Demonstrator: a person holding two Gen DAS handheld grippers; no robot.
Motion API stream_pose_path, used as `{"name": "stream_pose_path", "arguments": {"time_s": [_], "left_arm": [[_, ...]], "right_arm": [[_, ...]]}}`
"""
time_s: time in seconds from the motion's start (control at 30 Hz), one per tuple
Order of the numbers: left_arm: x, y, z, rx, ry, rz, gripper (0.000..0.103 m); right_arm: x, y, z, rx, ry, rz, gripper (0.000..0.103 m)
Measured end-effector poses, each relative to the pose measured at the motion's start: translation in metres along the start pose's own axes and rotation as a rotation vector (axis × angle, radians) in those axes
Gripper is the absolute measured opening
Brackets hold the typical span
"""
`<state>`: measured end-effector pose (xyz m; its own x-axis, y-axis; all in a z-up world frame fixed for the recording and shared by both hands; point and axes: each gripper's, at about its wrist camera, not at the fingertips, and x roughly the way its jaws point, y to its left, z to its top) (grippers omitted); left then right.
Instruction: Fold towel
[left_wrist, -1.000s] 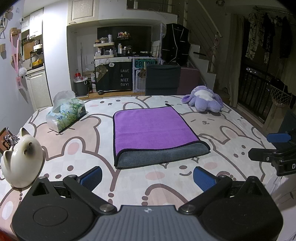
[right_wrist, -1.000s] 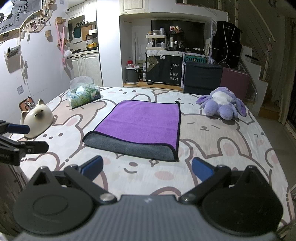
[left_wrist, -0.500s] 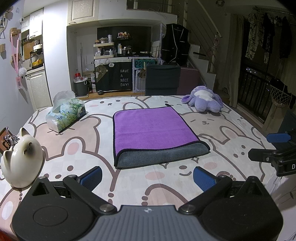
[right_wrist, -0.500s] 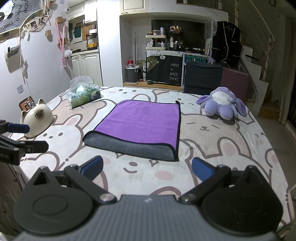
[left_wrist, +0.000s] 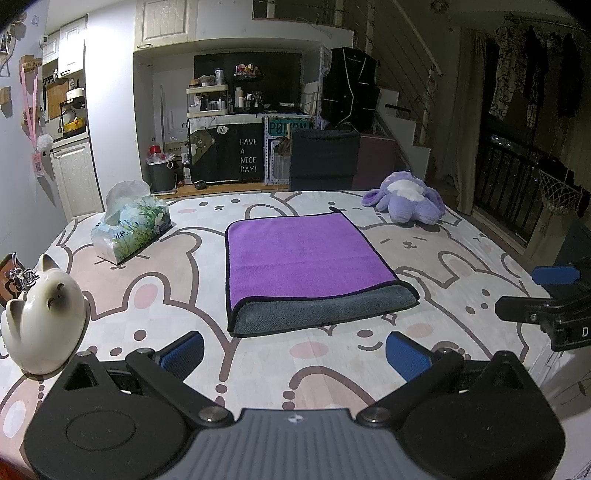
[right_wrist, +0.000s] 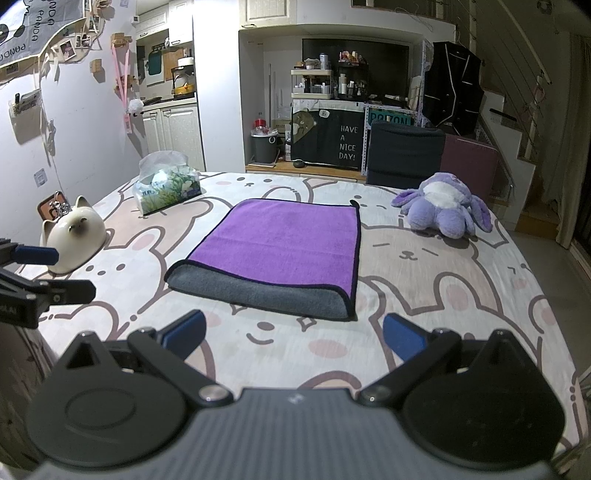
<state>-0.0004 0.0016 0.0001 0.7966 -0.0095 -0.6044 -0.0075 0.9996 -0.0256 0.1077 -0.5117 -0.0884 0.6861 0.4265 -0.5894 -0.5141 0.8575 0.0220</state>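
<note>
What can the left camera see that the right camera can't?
Only the left wrist view shows the dark balcony railing and the hanging clothes. Only the right wrist view shows the panda banner and photos on the wall. Both show the purple towel folded on the bunny tablecloth, the tissue box, cat figurine and purple plush, with the left gripper and right gripper open and empty.
</note>
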Motion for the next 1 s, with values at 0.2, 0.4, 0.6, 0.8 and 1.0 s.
{"name": "stream_pose_path", "arguments": {"time_s": [0.2, 0.4, 0.6, 0.8, 1.0], "left_arm": [[0.0, 0.0, 0.0, 0.0, -0.001, -0.001, 0.103], [0.0, 0.0, 0.0, -0.001, -0.001, 0.0, 0.103], [0.0, -0.012, -0.001, -0.002, -0.008, 0.007, 0.103], [-0.006, -0.011, 0.003, 0.007, -0.02, 0.014, 0.103], [-0.008, -0.006, 0.005, 0.007, -0.027, 0.038, 0.103]], "right_arm": [[0.0, 0.0, 0.0, -0.001, 0.001, 0.0, 0.103], [0.0, 0.0, 0.0, -0.001, 0.001, 0.0, 0.103], [0.0, -0.001, -0.001, -0.004, -0.003, -0.002, 0.103], [-0.001, -0.002, -0.004, -0.018, -0.017, -0.006, 0.103], [-0.002, -0.001, -0.004, -0.033, -0.012, -0.005, 0.103]]}}
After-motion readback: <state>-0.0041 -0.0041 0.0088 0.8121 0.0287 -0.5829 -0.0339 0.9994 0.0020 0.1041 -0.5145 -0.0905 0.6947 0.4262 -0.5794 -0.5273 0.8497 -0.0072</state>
